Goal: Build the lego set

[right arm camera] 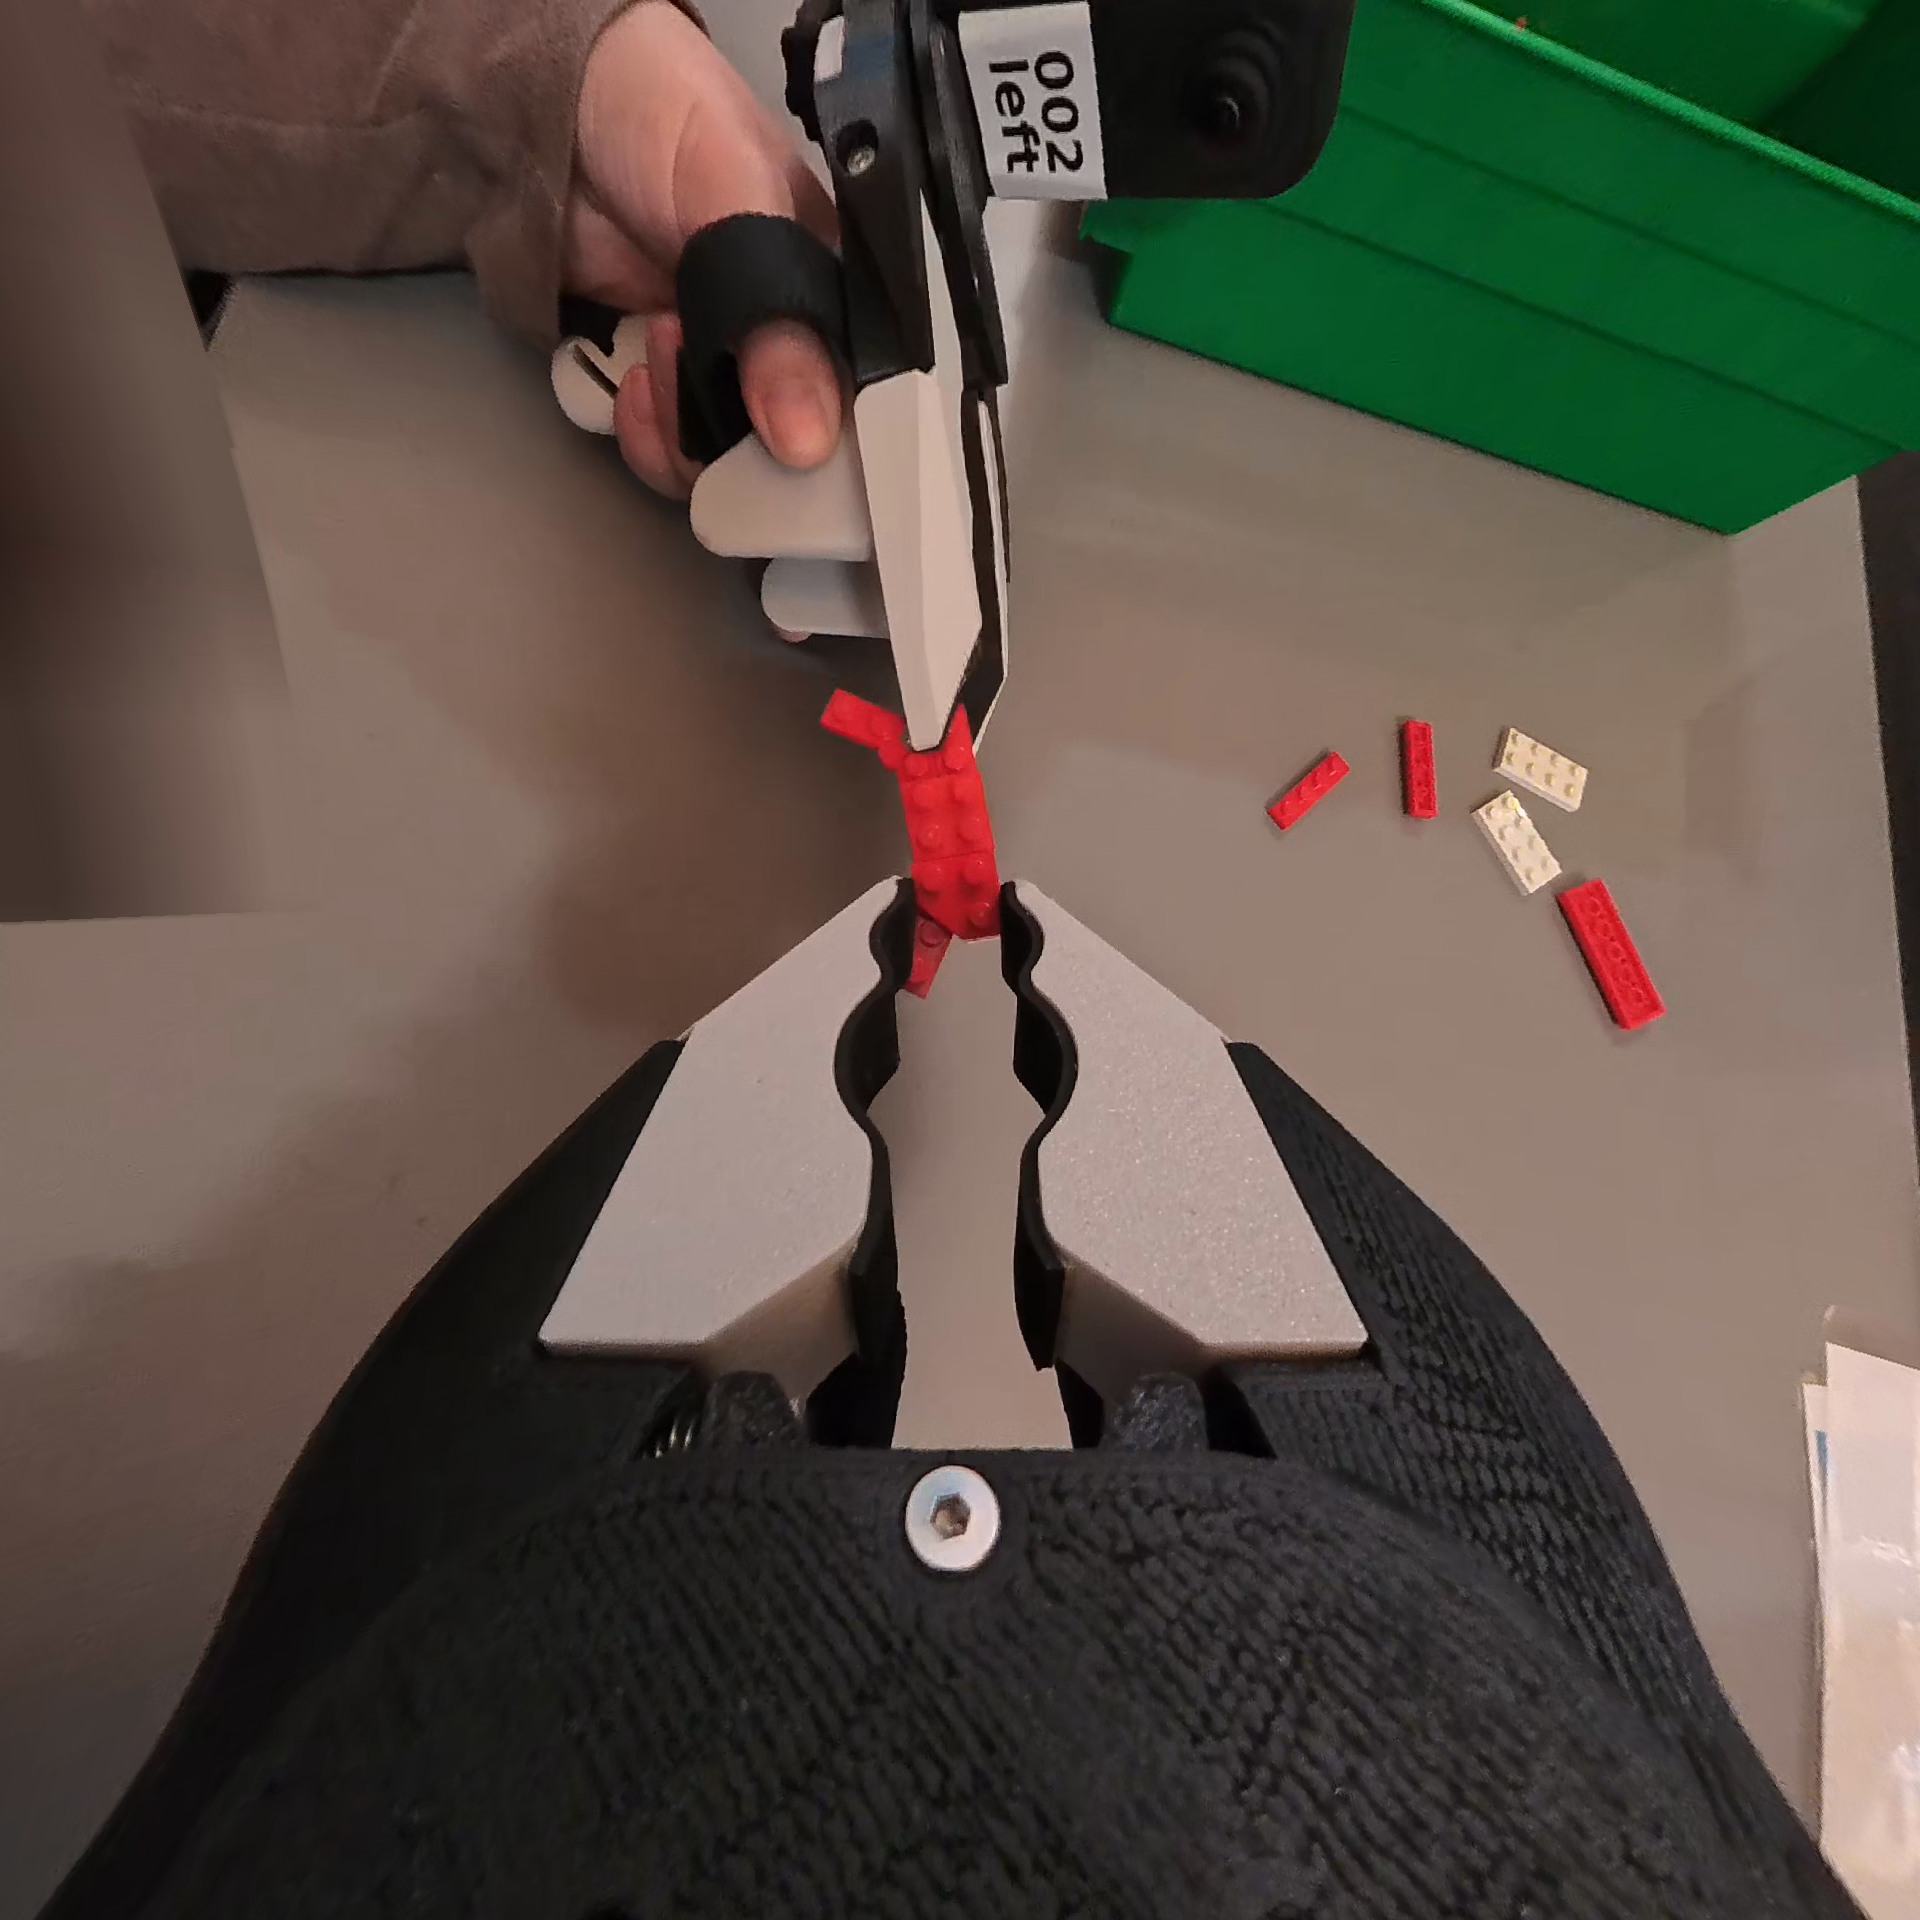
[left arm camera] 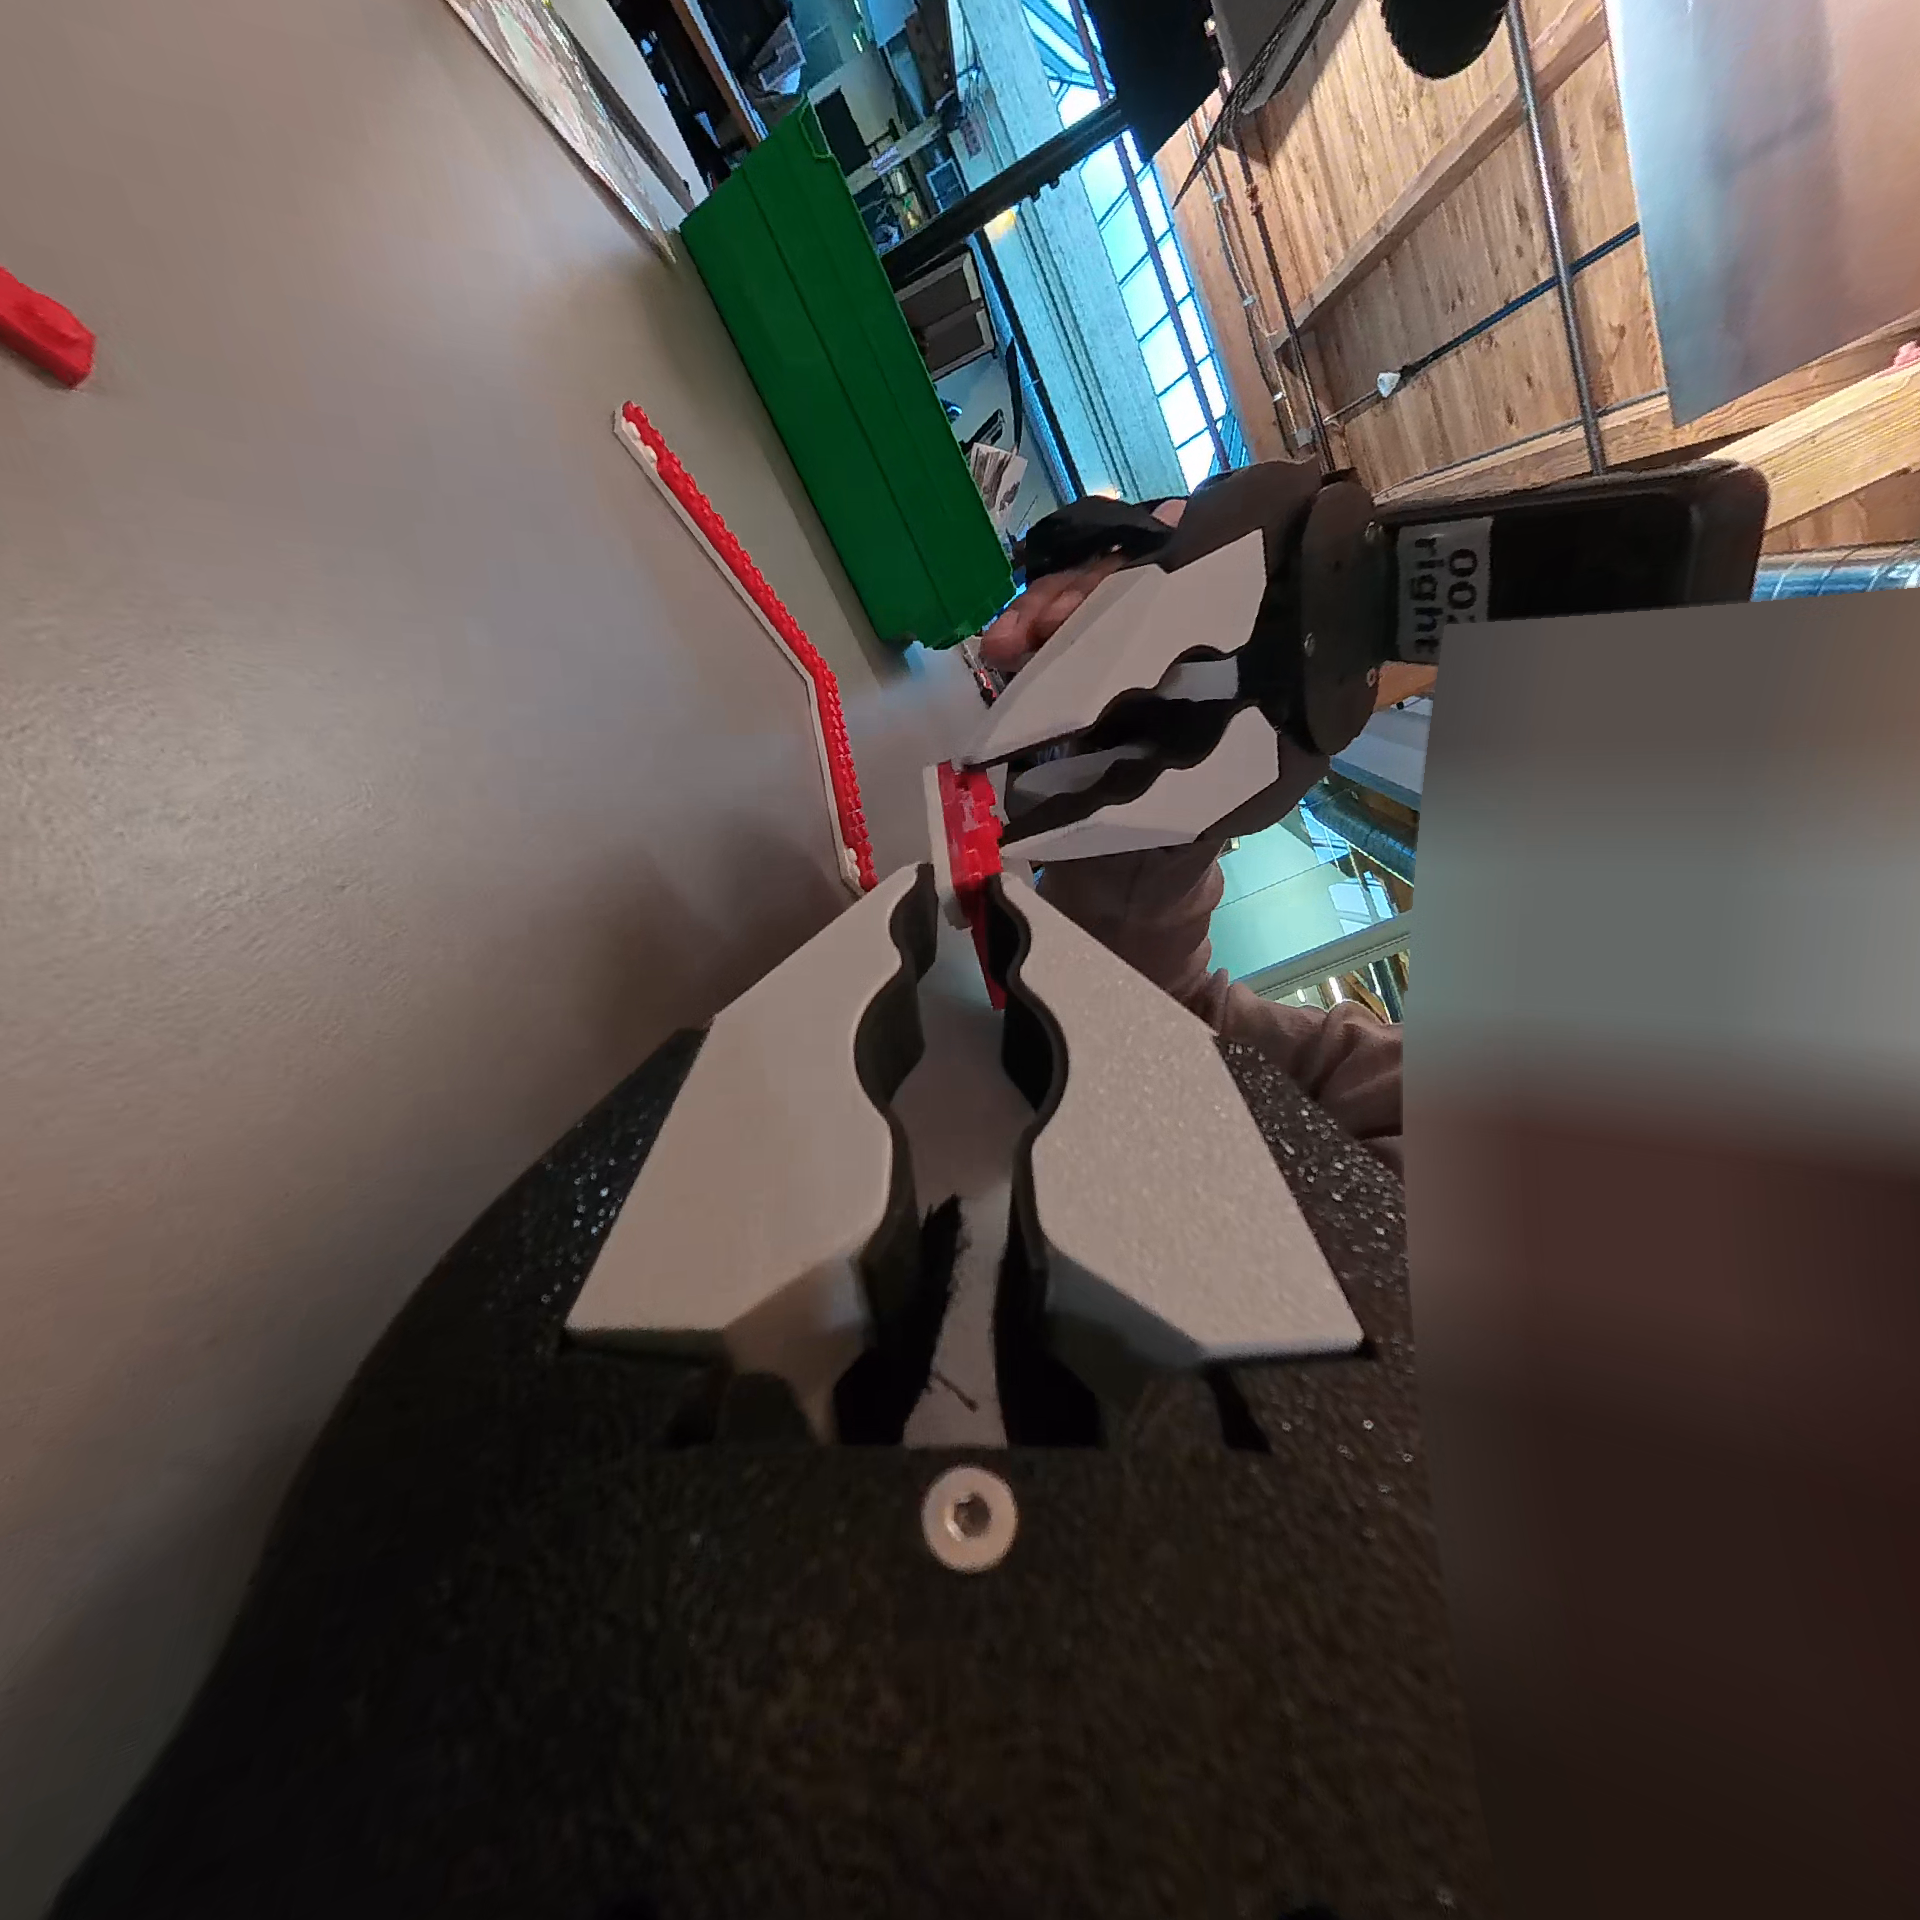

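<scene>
Both grippers clamp the red lego assembly (right arm camera: 948,831) above the table (right arm camera: 1195,623): right gripper (right arm camera: 951,902) on its near end, left gripper (right arm camera: 951,727) on the far end. Loose red plates (right arm camera: 1608,952) and white plates (right arm camera: 1540,781) lie right of the assembly, near the green bin (right arm camera: 1507,312).

— Surface? 
— Grey table (right arm camera: 1299,644). 
— Items resting on it? 
— Green bin (right arm camera: 1538,260) at the far edge; three loose red plates (right arm camera: 1610,953), two white plates (right arm camera: 1540,781) near them; papers (right arm camera: 1870,1558) at the right edge; a long red-and-white strip (left arm camera: 748,623).
</scene>
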